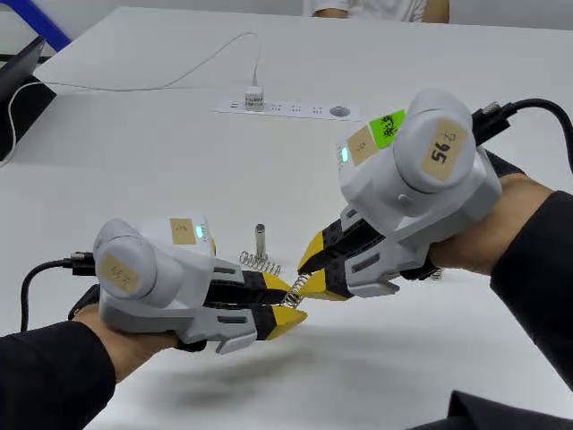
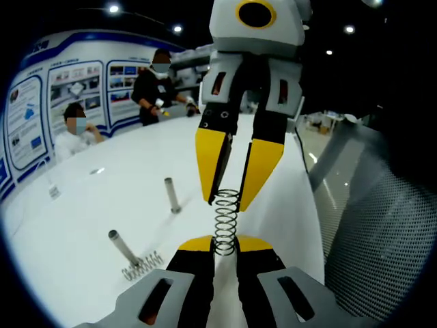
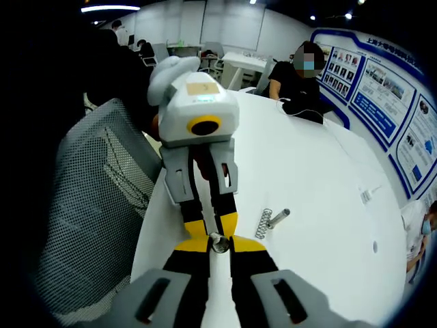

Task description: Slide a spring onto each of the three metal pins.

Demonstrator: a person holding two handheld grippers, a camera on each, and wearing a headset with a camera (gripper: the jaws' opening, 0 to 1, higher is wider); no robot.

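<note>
A small coil spring (image 1: 295, 290) (image 2: 225, 220) hangs in the air between my two grippers. My left gripper (image 1: 288, 309) (image 2: 218, 247) is shut on its near end. My right gripper (image 1: 313, 273) (image 2: 229, 195) (image 3: 217, 246) pinches its far end, seen end-on as a metal ring (image 3: 218, 242). Whether a pin runs inside the coil I cannot tell. One metal pin (image 1: 260, 240) (image 2: 172, 195) stands upright on the white table just behind the grippers. A second pin (image 2: 123, 246) (image 3: 278, 218) has a loose spring (image 1: 260, 262) (image 2: 142, 266) (image 3: 264, 223) lying beside it.
A white power strip (image 1: 286, 109) with a plugged-in cable lies at the far middle of the table (image 1: 134, 161). A mesh chair (image 3: 95, 184) stands off the table's edge. People sit and stand at the far side.
</note>
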